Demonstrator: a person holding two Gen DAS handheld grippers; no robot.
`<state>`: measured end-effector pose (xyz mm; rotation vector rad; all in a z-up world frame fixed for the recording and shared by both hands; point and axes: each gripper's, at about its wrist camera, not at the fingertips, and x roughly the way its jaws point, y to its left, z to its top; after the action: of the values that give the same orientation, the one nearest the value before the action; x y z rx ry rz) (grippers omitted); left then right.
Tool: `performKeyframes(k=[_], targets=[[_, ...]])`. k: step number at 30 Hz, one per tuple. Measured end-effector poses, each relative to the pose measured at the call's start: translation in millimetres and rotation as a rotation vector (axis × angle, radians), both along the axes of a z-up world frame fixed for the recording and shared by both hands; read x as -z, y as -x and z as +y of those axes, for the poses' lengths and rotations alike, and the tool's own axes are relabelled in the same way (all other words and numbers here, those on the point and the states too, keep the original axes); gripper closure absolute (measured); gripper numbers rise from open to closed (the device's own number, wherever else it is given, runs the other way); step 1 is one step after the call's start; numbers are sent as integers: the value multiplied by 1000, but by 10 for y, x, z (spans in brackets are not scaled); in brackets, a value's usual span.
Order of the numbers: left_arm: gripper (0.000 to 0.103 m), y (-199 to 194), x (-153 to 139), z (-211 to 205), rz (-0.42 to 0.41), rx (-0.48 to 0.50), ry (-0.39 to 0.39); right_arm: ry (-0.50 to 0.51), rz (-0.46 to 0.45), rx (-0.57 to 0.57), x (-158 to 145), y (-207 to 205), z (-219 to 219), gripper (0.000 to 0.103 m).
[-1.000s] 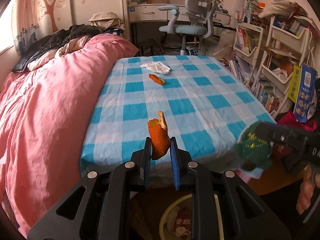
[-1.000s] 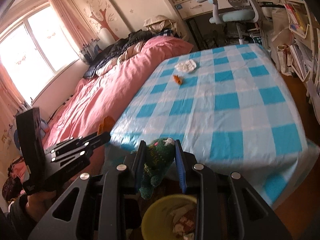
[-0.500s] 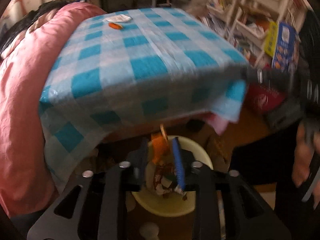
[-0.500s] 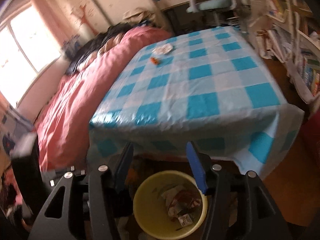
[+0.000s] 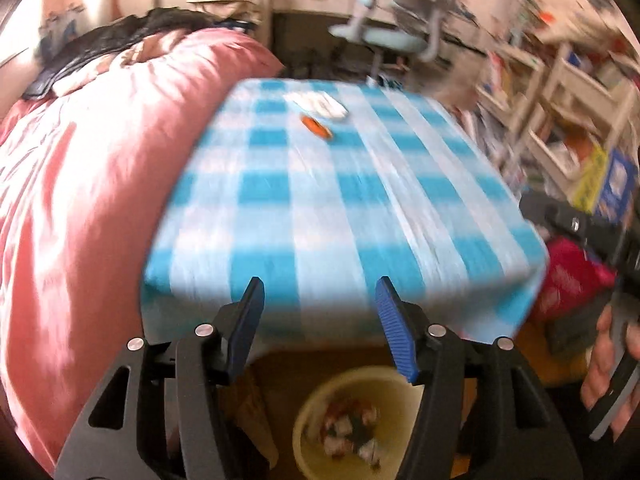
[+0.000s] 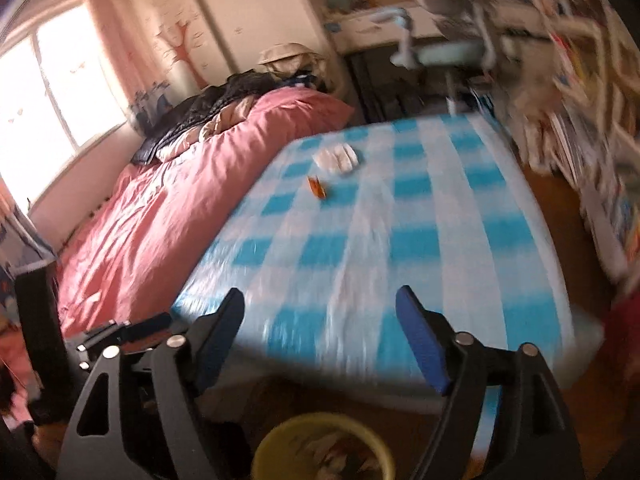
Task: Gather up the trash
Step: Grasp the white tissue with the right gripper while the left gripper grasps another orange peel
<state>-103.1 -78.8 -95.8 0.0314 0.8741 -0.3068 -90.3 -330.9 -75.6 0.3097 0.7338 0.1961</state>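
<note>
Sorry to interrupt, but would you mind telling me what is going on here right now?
A person is collecting trash with two handheld grippers. The left gripper and right gripper are both empty, jaws opening, above the round yellow waste bin on the floor, which already holds scraps. On the blue-and-white checked tablecloth, a small orange peel piece and a crumpled white tissue lie at the far end.

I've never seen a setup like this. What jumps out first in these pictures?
A blue-and-white checked tablecloth fills the middle, beside a big pink quilt at left. Far across the table lie a scrap of orange peel and a crumpled white tissue. Below the near edge stands a yellow bin of rubbish, with the left gripper opening, empty, above it.
</note>
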Motion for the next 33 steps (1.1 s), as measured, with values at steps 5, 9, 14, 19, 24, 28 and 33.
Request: performKeyframes(k=[5, 9, 14, 19, 24, 28, 33], targets=[[48, -819, -95, -1, 5, -97, 84, 72, 10, -38, 87, -1080, 88, 27], [48, -1425, -79, 18, 17, -146, 111, 107, 72, -60, 328, -2030, 189, 27], [48, -1940, 28, -6, 51, -163, 137, 100, 129, -42, 614, -2796, 260, 27], [48, -2358, 198, -227, 77, -115, 122, 168, 156, -110, 789, -3241, 444, 27], [48, -2736, 394, -416, 100, -107, 104, 238, 188, -160, 868, -3308, 322, 86], [48, -2939, 538, -607, 111, -92, 74, 179, 195, -121, 822, -3112, -72, 88], [49, -3070, 739, -903, 118, -67, -23, 42, 177, -110, 745, -2603, -500, 88]])
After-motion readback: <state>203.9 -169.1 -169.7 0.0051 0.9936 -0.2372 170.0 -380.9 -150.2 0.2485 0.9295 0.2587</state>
